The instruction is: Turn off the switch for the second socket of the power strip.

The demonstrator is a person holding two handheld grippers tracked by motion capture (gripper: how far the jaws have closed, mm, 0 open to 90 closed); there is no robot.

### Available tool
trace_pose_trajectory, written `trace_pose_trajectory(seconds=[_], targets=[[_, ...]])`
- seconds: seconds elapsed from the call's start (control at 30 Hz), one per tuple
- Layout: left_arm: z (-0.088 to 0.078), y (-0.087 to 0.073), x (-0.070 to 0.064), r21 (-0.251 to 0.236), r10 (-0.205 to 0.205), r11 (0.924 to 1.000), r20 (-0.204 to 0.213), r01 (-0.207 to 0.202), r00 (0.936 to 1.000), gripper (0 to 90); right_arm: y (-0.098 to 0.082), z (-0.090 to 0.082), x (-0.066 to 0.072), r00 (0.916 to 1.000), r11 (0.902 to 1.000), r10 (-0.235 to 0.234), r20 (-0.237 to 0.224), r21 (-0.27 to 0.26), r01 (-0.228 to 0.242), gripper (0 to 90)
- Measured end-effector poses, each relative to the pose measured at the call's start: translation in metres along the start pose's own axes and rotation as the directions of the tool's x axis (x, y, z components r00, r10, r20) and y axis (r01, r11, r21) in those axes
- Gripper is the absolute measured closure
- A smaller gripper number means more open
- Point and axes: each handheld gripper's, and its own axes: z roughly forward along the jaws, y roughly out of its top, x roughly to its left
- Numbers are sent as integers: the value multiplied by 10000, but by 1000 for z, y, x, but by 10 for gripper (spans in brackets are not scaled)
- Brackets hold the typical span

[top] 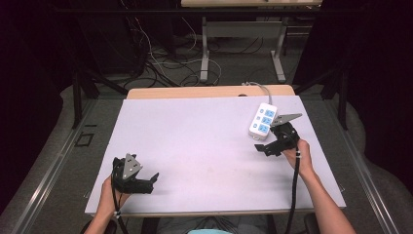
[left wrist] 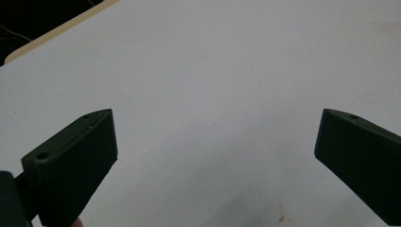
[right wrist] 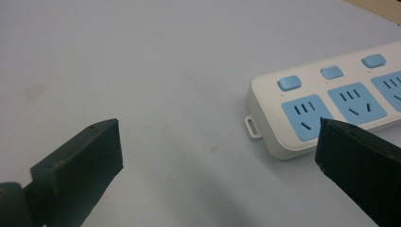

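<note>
Tabletop (top: 195,141) pale lilac, faintly stained; cables (top: 160,63) on dim floor beyond, maybe carpet.

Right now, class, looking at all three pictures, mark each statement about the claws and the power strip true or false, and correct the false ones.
1. The power strip lies near the right claw. True.
2. The left claw grips the strip. False: it is open, with nothing between its jaws.
3. The strip has blue sockets. True.
4. The right claw is shut. False: its jaws stand wide apart.
5. A plug sits in a socket. False: the visible sockets are free.
</note>
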Motion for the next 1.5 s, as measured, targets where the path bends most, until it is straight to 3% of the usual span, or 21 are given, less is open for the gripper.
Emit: trace_pose_trajectory(seconds=[0.43,0.67,0.9,1.23,1.5], targets=[[0,0,0,-27,9,10000,-11,-9,10000,0,8,6,-17,9993,9996,296,207,8,-296,12],[0,0,-1,-8,73,10000,-15,-73,10000,0,11,12,-25,9989,9990,351,320,276,-360,6],[0,0,0,43,94,9999,-42,-93,9999,0,15,14,-33,9980,9984,558,296,104,-561,4],[2,0,-1,-21,110,9999,-94,-110,9999,0,18,20,-37,9985,9991,380,398,185,-387,4],[0,0,-1,61,126,9999,-15,-126,9999,0,24,22,-43,9969,9977,683,383,3,-684,2]])
